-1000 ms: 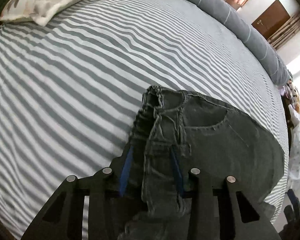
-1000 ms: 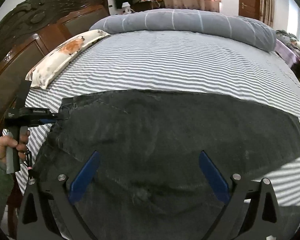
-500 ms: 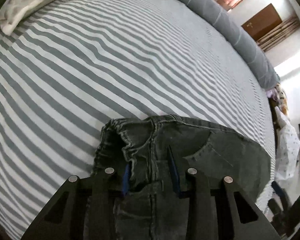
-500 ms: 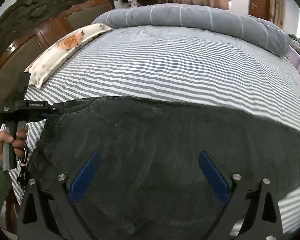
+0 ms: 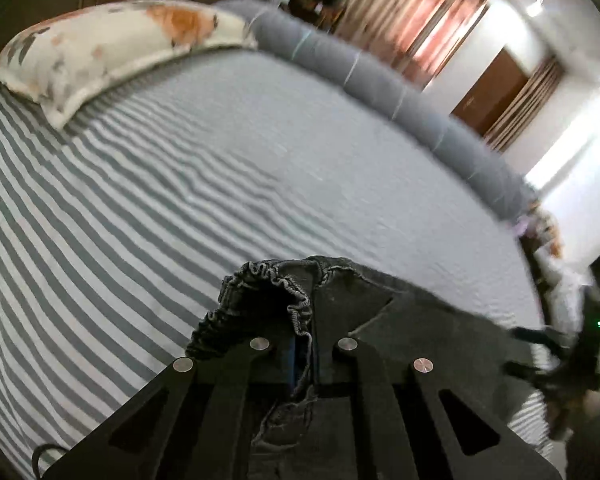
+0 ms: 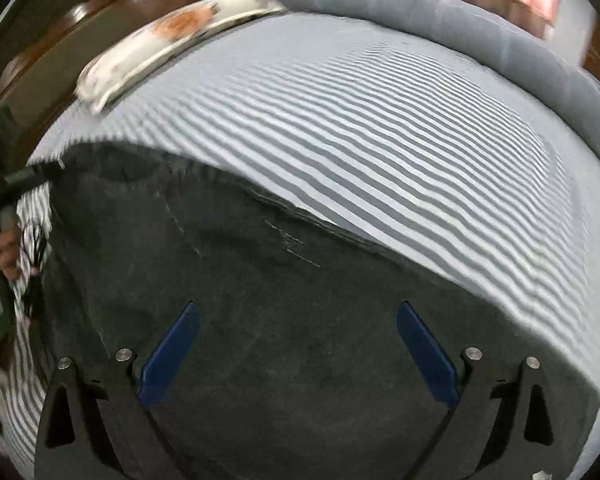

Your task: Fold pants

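Note:
Dark grey denim pants (image 6: 284,320) lie spread on the striped bed; in the left wrist view they show as a bunched elastic waistband (image 5: 268,292). My left gripper (image 5: 304,360) is shut on the waistband and holds it lifted off the sheet. It also shows at the left edge of the right wrist view (image 6: 32,178), gripping the pants' corner. My right gripper (image 6: 298,354) is open, its blue pads (image 6: 172,352) wide apart just above the middle of the pants.
The grey-and-white striped sheet (image 5: 180,184) covers the bed. A floral pillow (image 5: 112,44) lies at the head, a rolled grey duvet (image 5: 380,80) along the far side. A wooden headboard (image 6: 80,24) stands at the left. Both views are motion-blurred.
My left gripper has closed tight on the waistband and lifted it, tilting upward. My right gripper has shifted over the pants, staying open. The pants' left corner has risen.

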`<state>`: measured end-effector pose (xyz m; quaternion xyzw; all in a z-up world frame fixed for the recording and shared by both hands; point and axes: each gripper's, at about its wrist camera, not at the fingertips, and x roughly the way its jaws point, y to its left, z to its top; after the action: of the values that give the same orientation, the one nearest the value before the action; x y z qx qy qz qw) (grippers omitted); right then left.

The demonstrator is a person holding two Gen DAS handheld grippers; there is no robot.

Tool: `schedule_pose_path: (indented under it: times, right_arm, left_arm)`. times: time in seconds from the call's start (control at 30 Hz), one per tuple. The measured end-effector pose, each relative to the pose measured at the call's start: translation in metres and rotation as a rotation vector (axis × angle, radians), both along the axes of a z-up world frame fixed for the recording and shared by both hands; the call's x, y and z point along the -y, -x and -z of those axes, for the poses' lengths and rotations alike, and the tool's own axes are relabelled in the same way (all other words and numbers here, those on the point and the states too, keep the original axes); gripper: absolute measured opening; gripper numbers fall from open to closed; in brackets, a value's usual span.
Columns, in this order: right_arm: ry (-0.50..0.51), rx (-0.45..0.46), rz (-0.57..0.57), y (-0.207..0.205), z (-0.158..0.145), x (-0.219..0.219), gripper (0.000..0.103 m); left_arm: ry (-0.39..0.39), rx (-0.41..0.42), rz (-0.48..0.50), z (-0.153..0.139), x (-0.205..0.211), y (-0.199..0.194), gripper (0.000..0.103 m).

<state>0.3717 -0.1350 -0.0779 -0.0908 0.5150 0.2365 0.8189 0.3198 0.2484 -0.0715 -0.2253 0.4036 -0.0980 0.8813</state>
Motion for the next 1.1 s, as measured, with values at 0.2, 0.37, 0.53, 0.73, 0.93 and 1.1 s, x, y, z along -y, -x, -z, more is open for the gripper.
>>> schedule_pose_path:
  times: [0.2, 0.37, 0.53, 0.73, 0.93, 1.1]
  right_arm:
    - [-0.023, -0.014, -0.165, -0.034, -0.009, -0.017, 0.098]
    - [-0.063, -0.117, -0.277, -0.069, 0.0, -0.031, 0.098]
    - [-0.039, -0.25, -0.382, -0.09, 0.024, -0.031, 0.084]
    - [0.057, -0.32, -0.367, -0.09, 0.05, 0.02, 0.06]
    - [0.08, -0.251, -0.286, -0.072, 0.05, 0.054, 0.014]
    - [0.077, -0.107, -0.218, -0.033, 0.015, 0.061, 0.008]
  left_arm:
    - [0.024, 0.064, 0.029, -0.015, 0.001, 0.017, 0.005]
    - [0.005, 0.091, 0.034, -0.023, 0.0, 0.025, 0.005]
    - [-0.005, 0.102, 0.028, -0.024, 0.0, 0.032, 0.005]
    - [0.006, 0.08, 0.011, -0.017, -0.005, 0.029, 0.005]
    - [-0.011, 0.041, -0.012, -0.014, 0.0, 0.024, 0.005]
    - [-0.06, -0.037, -0.009, -0.014, 0.005, 0.019, 0.005]
